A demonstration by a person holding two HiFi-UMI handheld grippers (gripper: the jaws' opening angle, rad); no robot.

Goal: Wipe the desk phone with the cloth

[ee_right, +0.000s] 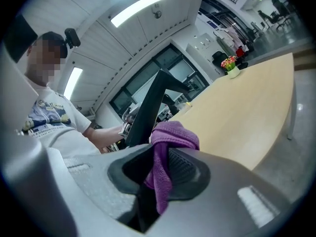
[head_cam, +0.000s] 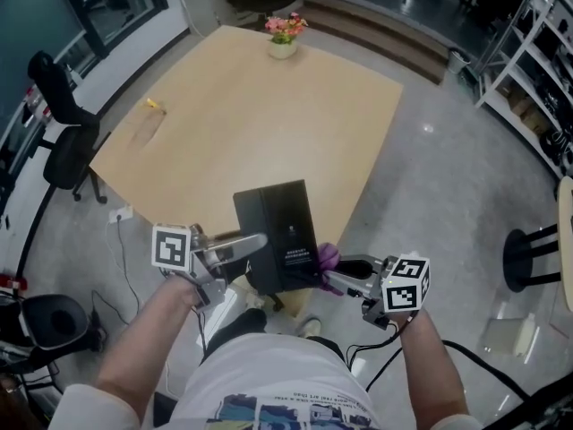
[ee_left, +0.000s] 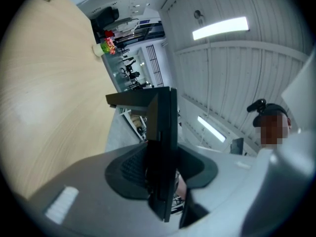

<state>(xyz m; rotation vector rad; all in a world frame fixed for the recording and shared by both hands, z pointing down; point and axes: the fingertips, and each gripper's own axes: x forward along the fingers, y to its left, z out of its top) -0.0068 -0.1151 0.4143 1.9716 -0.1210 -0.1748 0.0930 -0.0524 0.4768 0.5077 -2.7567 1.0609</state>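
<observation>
There is one table [head_cam: 251, 124], one flowerpot [head_cam: 285, 41], one phone [head_cam: 277, 227] and one cloth [head_cam: 328, 256]. Two grippers: left gripper [head_cam: 253, 244], right gripper [head_cam: 335, 279]. Two chairs [head_cam: 58, 124] [head_cam: 54, 322], one stool [head_cam: 535, 251].

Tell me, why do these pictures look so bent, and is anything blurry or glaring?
Head view: the wide lens bows the table edges; soft even light, a small glare spot on the floor. Left gripper view: round dark border, ceiling lamp blown white, foreground soft. Right gripper view: same border; purple cloth crisp; the mosaic patch was added afterwards.
</observation>
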